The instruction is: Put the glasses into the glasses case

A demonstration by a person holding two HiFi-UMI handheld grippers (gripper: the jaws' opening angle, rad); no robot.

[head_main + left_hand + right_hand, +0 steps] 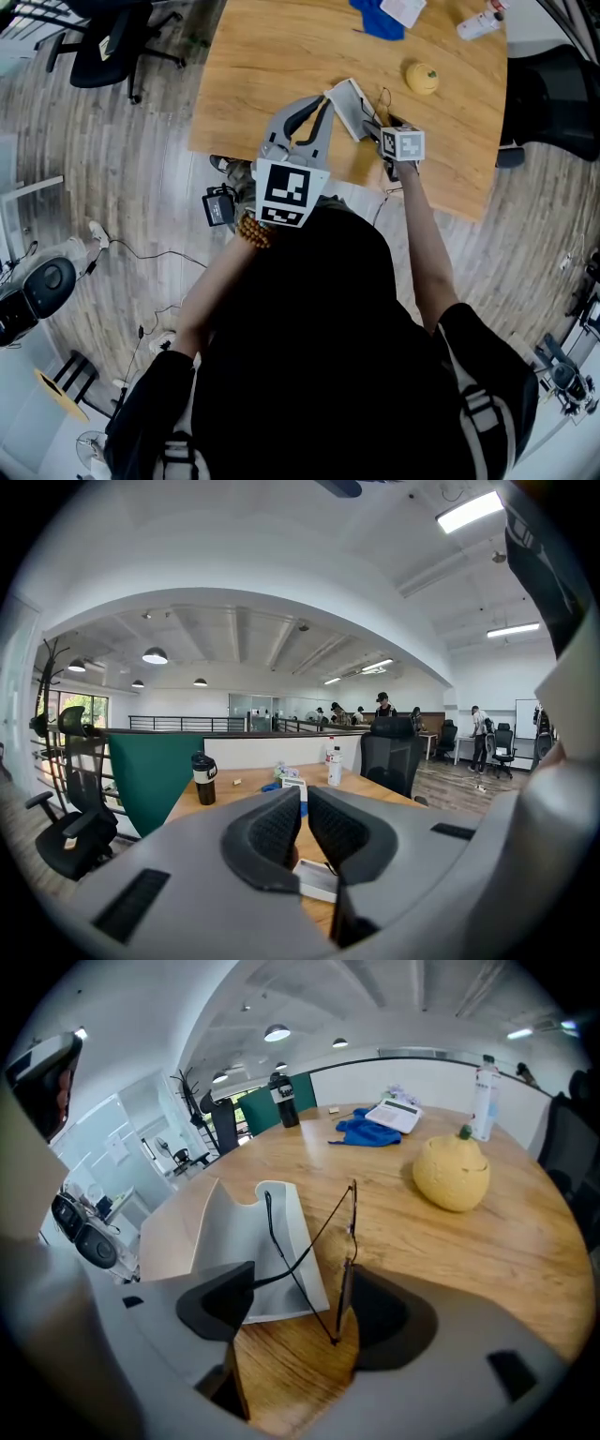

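At the glasses case (225, 1232), your left gripper (301, 799) pinches its edge to steady it while your right gripper's (300, 1283) parted jaws straddle the glasses (347, 1283).

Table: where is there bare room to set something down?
The table is barest left of the case, out to its left edge. A smaller patch sits between fruit and right edge. Crowded: near edge, with case, glasses, left claw, right claw; far edge, with cloth, paper, bottle.

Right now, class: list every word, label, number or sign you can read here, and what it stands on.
None can be read.
On the bottle, the label is too small.
On the white leaflet, the print is blurred.
On the marker cube, only black-and-white squares, no letters.
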